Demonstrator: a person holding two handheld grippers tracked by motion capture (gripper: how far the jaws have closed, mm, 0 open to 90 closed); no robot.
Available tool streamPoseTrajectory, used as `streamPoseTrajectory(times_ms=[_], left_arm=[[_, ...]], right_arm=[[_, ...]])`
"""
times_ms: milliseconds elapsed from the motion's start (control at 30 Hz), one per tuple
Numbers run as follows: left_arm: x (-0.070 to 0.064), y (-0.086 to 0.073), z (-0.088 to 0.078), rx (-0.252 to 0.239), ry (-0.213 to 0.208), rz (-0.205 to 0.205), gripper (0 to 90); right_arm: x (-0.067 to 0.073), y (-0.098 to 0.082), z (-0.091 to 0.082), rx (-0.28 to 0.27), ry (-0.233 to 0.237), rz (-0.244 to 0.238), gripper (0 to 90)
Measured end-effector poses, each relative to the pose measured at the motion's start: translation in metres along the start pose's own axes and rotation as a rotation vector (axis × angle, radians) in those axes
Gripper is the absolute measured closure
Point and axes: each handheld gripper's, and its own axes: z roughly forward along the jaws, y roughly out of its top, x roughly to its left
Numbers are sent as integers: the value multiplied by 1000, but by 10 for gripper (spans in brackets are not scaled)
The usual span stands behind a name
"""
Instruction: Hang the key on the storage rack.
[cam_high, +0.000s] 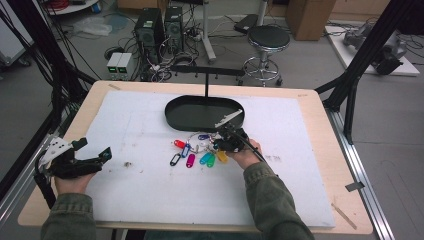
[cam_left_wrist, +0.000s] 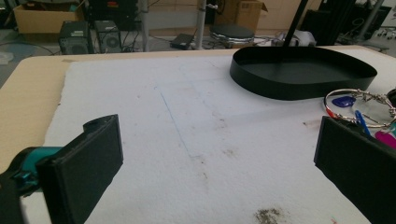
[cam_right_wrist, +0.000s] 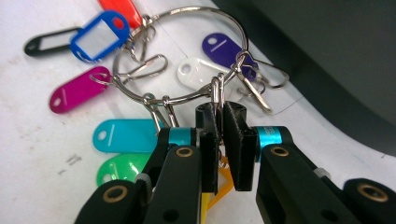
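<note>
Black jaws of the right gripper (cam_right_wrist: 219, 140) are pressed together on a small clip of the key ring (cam_right_wrist: 182, 56) — yellow tag (cam_right_wrist: 219, 186) beneath them. Around the ring fan the tags: green (cam_right_wrist: 116, 170), cyan (cam_right_wrist: 123, 135), magenta (cam_right_wrist: 77, 91), blue (cam_right_wrist: 100, 35), purple (cam_right_wrist: 222, 49). Beyond the ring sits the black tray (cam_high: 200, 112). Well left of the ring, the left gripper (cam_high: 92, 157) rests with jaws wide apart — nothing between them.
</note>
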Motion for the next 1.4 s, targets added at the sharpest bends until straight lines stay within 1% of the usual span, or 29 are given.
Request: streamPoseTrajectory(times_ms=[33, 67, 100, 167, 300, 400, 433, 467, 533, 667, 700, 733, 767, 900, 1000, 1100, 1200, 1233, 1267, 1300, 1400], left_arm=[[0, 0, 0, -1, -3, 0, 17], [-1, 0, 0, 0, -2, 2, 17], [-1, 0, 0, 2, 0, 3, 17], [-1, 0, 1, 2, 0, 2, 17], [-1, 0, 1, 5, 1, 6, 17], [-1, 0, 1, 6, 2, 6, 17], [-1, 0, 1, 4, 2, 6, 17], [-1, 0, 1, 4, 2, 6, 17], [-1, 0, 1, 4, 2, 6, 17], [-1, 0, 1, 4, 3, 6, 17], [-1, 0, 1, 5, 3, 6, 17], [-1, 0, 1, 4, 3, 5, 17], [-1, 0, 1, 4, 3, 7, 17], [-1, 0, 1, 3, 3, 6, 17], [-1, 0, 1, 1, 4, 3, 17], [-1, 0, 1, 5, 2, 7, 17], [-1, 0, 1, 7, 3, 5, 17], [-1, 0, 1, 7, 2, 6, 17], [-1, 0, 1, 7, 2, 6, 17], [-1, 0, 1, 6, 3, 6, 17], [-1, 0, 1, 5, 3, 6, 17]], right_arm=[[-1, 0, -4, -16, 16, 7, 844], [-1, 0, -4, -16, 16, 7, 844], [-1, 1, -8, -39, 24, 14, 844], [-2, 2, -13, -61, 44, 20, 845], [0, 4, -22, -84, 60, 23, 845], [-1, 6, -29, -124, 80, 32, 845], [-1, 6, -29, -124, 80, 32, 845], [-2, 7, -34, -152, 104, 49, 845], [-3, 7, -35, -159, 105, 50, 845], [-3, 9, -44, -193, 112, 61, 845], [-4, 12, -50, -228, 125, 72, 845], [-4, 13, -53, -243, 132, 78, 845], [-4, 13, -53, -243, 132, 78, 845], [-5, 22, -66, -297, 133, 81, 845], [-5, 24, -69, -302, 145, 85, 845], [-5, 27, -72, -304, 136, 84, 845], [-3, 31, -75, -321, 133, 82, 844], [-4, 35, -79, -347, 139, 93, 844], [-4, 35, -79, -347, 139, 93, 844], [-5, 38, -82, -370, 147, 103, 844], [-6, 41, -85, -382, 145, 108, 844]])
